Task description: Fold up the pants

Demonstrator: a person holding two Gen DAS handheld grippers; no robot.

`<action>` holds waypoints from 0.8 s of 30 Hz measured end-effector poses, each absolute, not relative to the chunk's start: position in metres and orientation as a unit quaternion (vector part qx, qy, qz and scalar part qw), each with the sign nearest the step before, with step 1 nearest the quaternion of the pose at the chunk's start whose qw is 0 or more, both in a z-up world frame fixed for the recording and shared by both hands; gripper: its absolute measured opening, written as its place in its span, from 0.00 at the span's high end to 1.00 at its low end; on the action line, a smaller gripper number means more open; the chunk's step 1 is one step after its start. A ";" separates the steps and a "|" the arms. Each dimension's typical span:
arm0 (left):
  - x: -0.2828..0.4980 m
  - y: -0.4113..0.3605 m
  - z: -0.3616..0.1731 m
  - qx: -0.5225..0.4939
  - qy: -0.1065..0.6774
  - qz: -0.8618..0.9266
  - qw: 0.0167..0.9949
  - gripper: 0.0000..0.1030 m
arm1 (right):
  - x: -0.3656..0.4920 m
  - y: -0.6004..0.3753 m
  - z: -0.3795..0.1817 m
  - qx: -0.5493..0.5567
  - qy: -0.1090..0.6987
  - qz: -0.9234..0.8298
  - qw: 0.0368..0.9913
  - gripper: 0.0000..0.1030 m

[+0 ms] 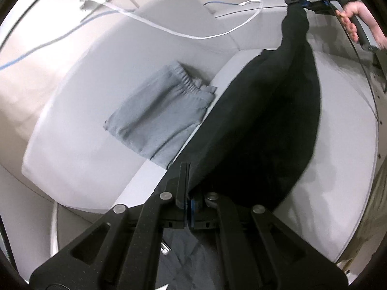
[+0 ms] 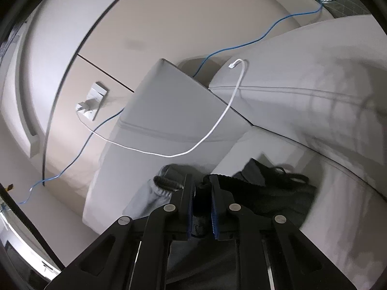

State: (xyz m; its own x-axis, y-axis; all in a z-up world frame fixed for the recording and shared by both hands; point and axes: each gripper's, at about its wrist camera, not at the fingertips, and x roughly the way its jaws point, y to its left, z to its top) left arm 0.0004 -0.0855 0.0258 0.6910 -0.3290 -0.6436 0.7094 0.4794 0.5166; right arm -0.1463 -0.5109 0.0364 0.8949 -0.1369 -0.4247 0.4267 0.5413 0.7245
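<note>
Black pants (image 1: pixel 271 120) strung between left tool (image 1: pixel 188 169) and right tool (image 2: pixel 202 188), both pinching fabric; grip points hidden.

Black pants (image 1: pixel 266 120): dark, soft fabric, held off the surface and stretched into a sagging band. One end is pinched between the fingers of the left gripper (image 1: pixel 188 176). The far end narrows up to the right gripper (image 1: pixel 298 0). From the right wrist view, bunched black fabric (image 2: pixel 202 207) sits between that gripper's fingers, the rest draping beyond, blurred.
</note>
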 end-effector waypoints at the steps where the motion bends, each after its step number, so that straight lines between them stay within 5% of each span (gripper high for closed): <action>1: 0.015 -0.088 0.028 0.393 0.256 -0.315 0.825 1.00 | -0.139 -0.512 0.037 0.447 0.166 -0.167 0.863 0.88; 24: 0.193 -0.152 -0.083 0.300 0.473 -0.297 0.773 1.00 | 0.019 -0.566 -0.055 0.370 0.350 -0.275 0.816 0.88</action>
